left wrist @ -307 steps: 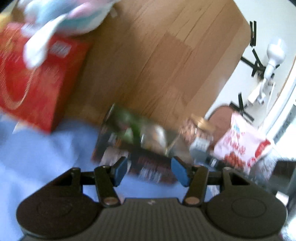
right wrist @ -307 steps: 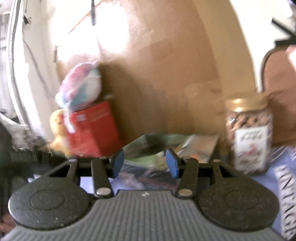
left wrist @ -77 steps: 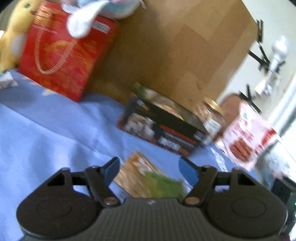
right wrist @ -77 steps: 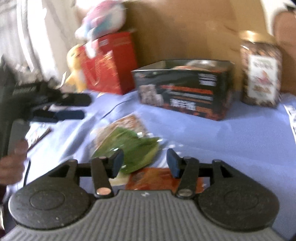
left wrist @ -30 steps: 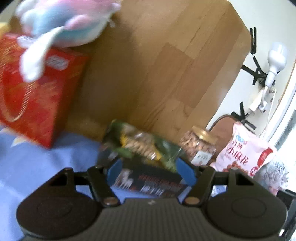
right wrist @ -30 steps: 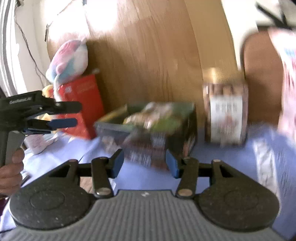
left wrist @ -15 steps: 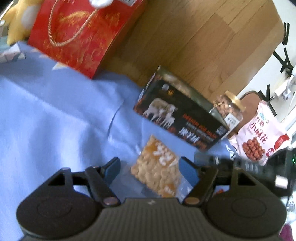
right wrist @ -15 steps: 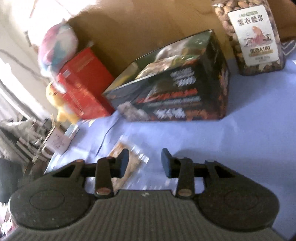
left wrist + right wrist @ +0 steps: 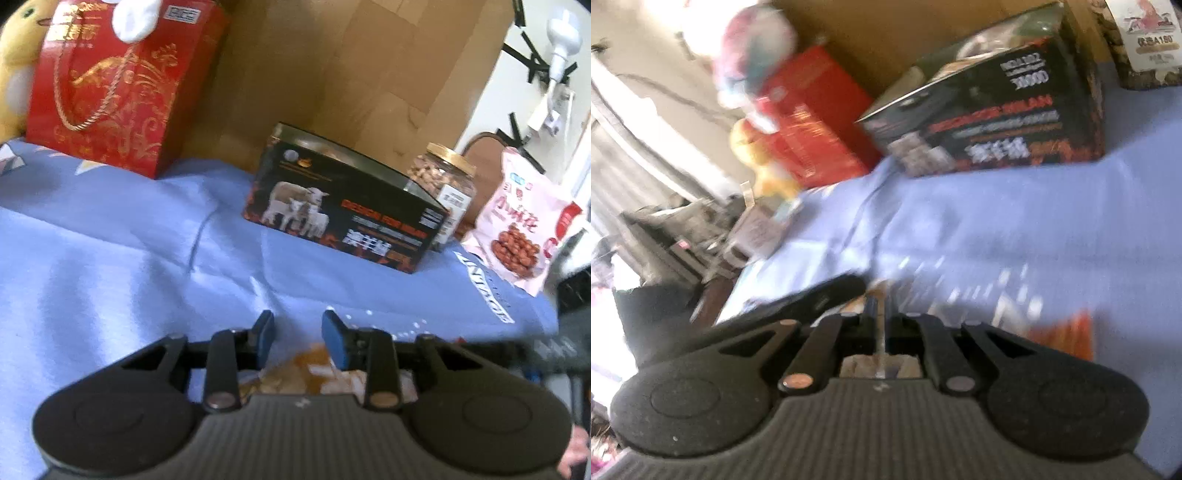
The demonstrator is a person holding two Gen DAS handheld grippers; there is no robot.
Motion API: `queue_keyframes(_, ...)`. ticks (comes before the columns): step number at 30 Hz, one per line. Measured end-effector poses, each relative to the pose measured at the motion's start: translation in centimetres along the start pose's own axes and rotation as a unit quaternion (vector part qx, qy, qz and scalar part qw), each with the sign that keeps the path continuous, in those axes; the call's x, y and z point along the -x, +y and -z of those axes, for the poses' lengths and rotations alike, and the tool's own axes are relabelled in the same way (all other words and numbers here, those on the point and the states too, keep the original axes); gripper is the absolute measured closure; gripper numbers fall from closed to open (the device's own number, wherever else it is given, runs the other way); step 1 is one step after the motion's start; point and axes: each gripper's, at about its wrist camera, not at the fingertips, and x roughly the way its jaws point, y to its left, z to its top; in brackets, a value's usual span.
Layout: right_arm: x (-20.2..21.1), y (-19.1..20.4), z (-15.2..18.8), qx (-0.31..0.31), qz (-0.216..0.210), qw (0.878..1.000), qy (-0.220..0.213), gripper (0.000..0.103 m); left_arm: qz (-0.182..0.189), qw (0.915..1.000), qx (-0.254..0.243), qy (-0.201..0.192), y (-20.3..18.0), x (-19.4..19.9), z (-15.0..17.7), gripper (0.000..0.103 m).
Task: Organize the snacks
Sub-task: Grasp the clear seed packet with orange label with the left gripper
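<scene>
On the blue cloth (image 9: pixel 110 258), a clear snack packet (image 9: pixel 314 373) with orange pieces lies low in the left wrist view, beneath the left claw (image 9: pixel 297 341). Its blue pads have just been closing and stand a little apart with the packet between them; whether they press on it I cannot tell. Behind stand a black box (image 9: pixel 343 210), a nut jar (image 9: pixel 443 188), a pink bag (image 9: pixel 517 225) and a red gift bag (image 9: pixel 110 88) against a cardboard wall (image 9: pixel 369 74). From the right wrist view, blurred, the right claw (image 9: pixel 881 314) has just closed, its pads together on the packet's thin clear edge (image 9: pixel 882 332), the packet's orange end (image 9: pixel 1067 336) showing to the right.
</scene>
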Motion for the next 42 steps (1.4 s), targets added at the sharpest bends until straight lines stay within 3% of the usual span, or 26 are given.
queue_keyframes(3,2.1,0.9,2.3,0.015,-0.015,1.000,0.002,0.094,0.029,0.9989,0.035,0.008,0.7,0.6,-0.1,0.069)
queue_keyframes(7,3.4,1.0,3.4,0.012,0.011,1.000,-0.010,0.092,0.051,0.9941,0.096,0.005,2.4,3.1,-0.1,0.062)
queue_keyframes(11,2.9,0.4,3.0,-0.010,0.003,1.000,0.002,0.089,0.039,0.9946,0.094,0.019,2.7,6.2,0.9,0.047)
queue_keyframes(13,1.7,0.7,3.0,-0.012,-0.003,1.000,0.026,0.081,0.043,0.9936,0.097,0.039,2.8,7.0,1.8,0.046)
queue_keyframes(15,0.7,0.7,3.3,-0.020,-0.012,0.999,0.041,0.083,0.059,0.9898,0.115,0.060,3.2,7.0,2.7,0.046)
queue_keyframes(16,0.2,0.6,3.3,-0.030,-0.025,0.998,0.045,0.083,0.067,0.9889,0.122,0.052,3.4,7.1,3.2,0.046)
queue_keyframes(18,-0.6,0.6,3.3,-0.042,-0.043,0.997,0.045,0.083,0.069,0.9885,0.128,0.041,3.4,7.2,3.5,0.052)
queue_keyframes(19,-1.1,0.8,3.3,-0.040,-0.046,0.997,0.044,0.084,0.070,0.9878,0.135,0.037,3.5,7.1,3.5,0.061)
queue_keyframes(20,-1.3,1.0,3.3,-0.038,-0.047,0.997,0.041,0.084,0.085,0.9847,0.146,0.044,3.6,6.7,3.4,0.086)
queue_keyframes(21,-1.4,1.2,3.4,-0.037,-0.050,0.997,0.043,0.086,0.104,0.9800,0.162,0.052,3.7,6.2,3.4,0.096)
queue_keyframes(22,-1.4,1.4,3.5,-0.035,-0.049,0.997,0.042,0.087,0.112,0.9777,0.168,0.058,3.5,5.8,3.4,0.096)
queue_keyframes(26,-0.4,1.7,3.7,-0.017,-0.050,0.998,0.030,0.089,0.096,0.9874,0.115,0.050,0.9,5.3,2.3,0.099)
queue_keyframes(28,0.1,0.8,3.6,-0.041,-0.062,0.997,0.021,0.091,0.091,0.9896,0.100,0.050,-0.1,5.1,1.8,0.096)
queue_keyframes(29,0.6,0.3,3.4,-0.054,-0.068,0.996,0.011,0.092,0.088,0.9908,0.092,0.048,-0.5,5.1,1.6,0.088)
queue_keyframes(32,2.5,-1.4,3.1,-0.087,-0.075,0.993,-0.026,0.093,0.056,0.9950,0.077,0.031,-1.1,5.6,1.1,0.039)
queue_keyframes(35,3.9,-3.7,3.1,-0.143,-0.106,0.983,-0.044,0.093,0.057,0.9932,0.097,0.029,-0.3,5.7,0.8,0.033)
queue_keyframes(41,3.5,-5.9,3.5,-0.230,-0.199,0.951,-0.047,0.093,0.155,0.9692,0.180,0.065,0.9,4.2,1.1,0.030)
queue_keyframes(42,3.5,-5.7,3.4,-0.229,-0.213,0.949,-0.047,0.093,0.166,0.9664,0.185,0.065,0.7,3.9,1.1,0.036)
